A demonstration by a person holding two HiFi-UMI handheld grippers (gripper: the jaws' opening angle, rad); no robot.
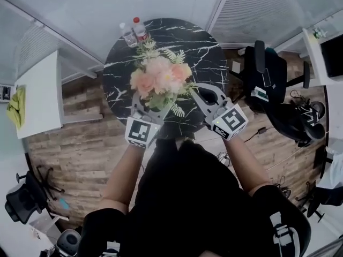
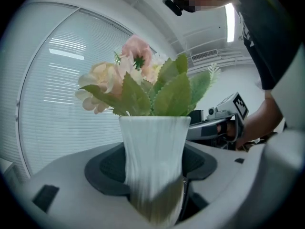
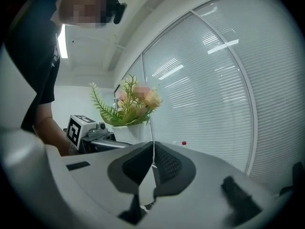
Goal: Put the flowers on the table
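While you're standing at the near edge of the round black marble tabletop (image 1: 206, 55), your left gripper (image 1: 151, 110) is clamped on the white ribbed vase (image 2: 152, 147). Its own view shows both dark pads pressed against the vase's sides, low down near the base. The flowers (image 1: 161, 79), a bunch of peach and pink blooms with green leaves and fern sprigs, stick up out of that vase. From the head view they sit over the near half of the tabletop, right between your two grippers. Honestly can't tell whether the vase bottom is touching the marble or hanging just above it, since the bouquet covers it from above and the base is a blur in the left gripper view. Your right gripper (image 1: 202, 92) is just beside the flowers on their right. Its jaws are pressed together with nothing between them, so it's not holding anything. Its view looks across at the bouquet with the left gripper's marker cube (image 3: 78, 128) down to the left of it. At the far edge of the tabletop there are two clear bottles (image 1: 134, 33), one with a red cap, well apart from the vase. Off to your left is a white desk (image 1: 40, 98) with a yellow-green cloth (image 1: 16, 107) on it, a black office chair (image 1: 268, 76) stands on your right, and it's wood-plank floor (image 1: 86, 143) all round.
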